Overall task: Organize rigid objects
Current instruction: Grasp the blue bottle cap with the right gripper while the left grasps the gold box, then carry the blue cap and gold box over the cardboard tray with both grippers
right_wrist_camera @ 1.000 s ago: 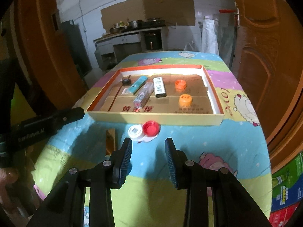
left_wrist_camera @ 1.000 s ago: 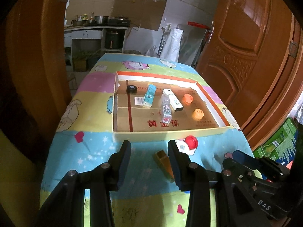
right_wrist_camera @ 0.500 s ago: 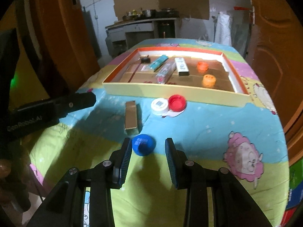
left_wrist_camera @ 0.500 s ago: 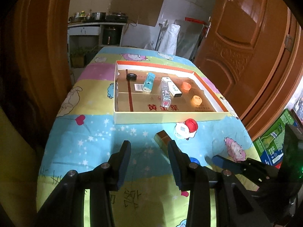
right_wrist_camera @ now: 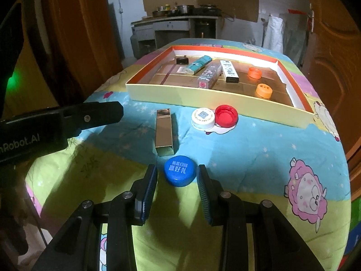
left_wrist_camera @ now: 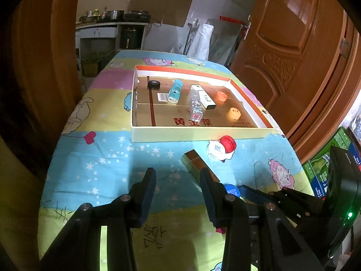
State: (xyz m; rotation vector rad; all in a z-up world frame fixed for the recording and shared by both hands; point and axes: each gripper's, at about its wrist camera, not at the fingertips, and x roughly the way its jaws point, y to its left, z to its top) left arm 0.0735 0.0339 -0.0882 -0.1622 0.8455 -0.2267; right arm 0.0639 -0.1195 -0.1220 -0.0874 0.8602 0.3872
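A blue bottle cap point(right_wrist_camera: 179, 171) lies on the tablecloth just ahead of my open right gripper point(right_wrist_camera: 177, 175), between the fingertips' line; it also shows in the left wrist view point(left_wrist_camera: 232, 190). A gold box point(right_wrist_camera: 164, 132) lies beside it, also in the left wrist view point(left_wrist_camera: 195, 162). A white cap point(right_wrist_camera: 202, 118) and red cap point(right_wrist_camera: 226, 115) lie before the shallow cardboard tray point(right_wrist_camera: 178, 94). The tray point(left_wrist_camera: 171, 134) holds small boxes, a black cap and two orange caps. My left gripper point(left_wrist_camera: 177, 181) is open and empty above the cloth.
The table carries a cartoon-print cloth point(left_wrist_camera: 94, 155). A brown door point(left_wrist_camera: 288, 52) stands to the right, a dark wall to the left. Green cartons point(left_wrist_camera: 325, 171) sit on the floor at right. A kitchen counter point(right_wrist_camera: 178, 22) is behind the table.
Both grippers have pulled back toward the near table edge and lowered. The blue cap has come into view and now sits just ahead of the right gripper's fingers.
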